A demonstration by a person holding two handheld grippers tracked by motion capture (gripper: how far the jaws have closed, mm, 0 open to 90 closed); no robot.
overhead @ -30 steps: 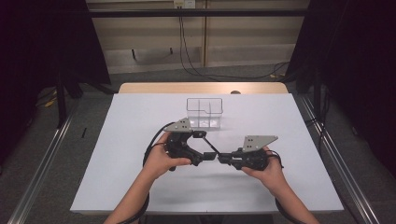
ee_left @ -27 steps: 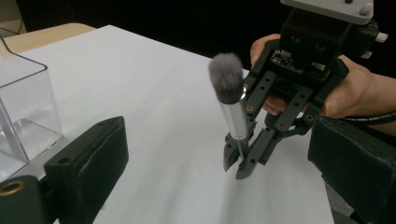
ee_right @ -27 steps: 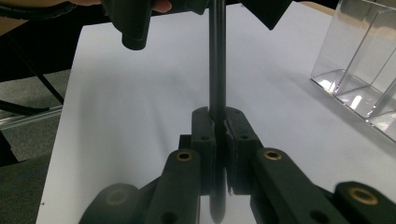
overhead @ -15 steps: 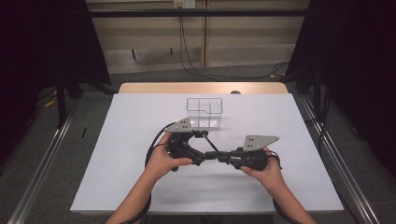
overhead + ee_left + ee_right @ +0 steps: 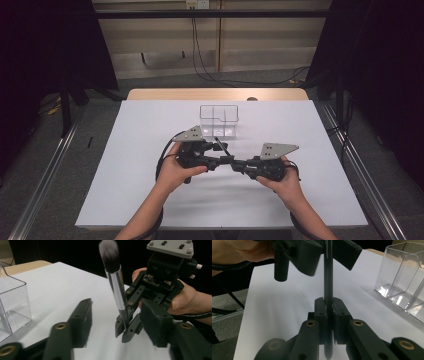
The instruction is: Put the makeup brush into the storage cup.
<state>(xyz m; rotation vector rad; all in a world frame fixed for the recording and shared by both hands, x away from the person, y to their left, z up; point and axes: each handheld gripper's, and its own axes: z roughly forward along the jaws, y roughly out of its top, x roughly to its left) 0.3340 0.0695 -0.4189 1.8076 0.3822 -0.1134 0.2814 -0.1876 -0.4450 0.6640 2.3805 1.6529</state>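
Bright even overhead light on the white rectangular tabletop (image 5: 125, 165), dark surroundings, soft faint shadows, near black jaws blurred in gripper views.

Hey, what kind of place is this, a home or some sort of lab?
Probably a lab recording station: a white-covered table between floor rails, cables along the back wall, and dark curtains at the sides.

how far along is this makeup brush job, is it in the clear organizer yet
Not yet. Done: the right hand-held gripper is shut on the makeup brush, lifted off the table. In hand: the left hand-held gripper stands open around it. Left, probably: placing it in the clear organizer, which looks empty.
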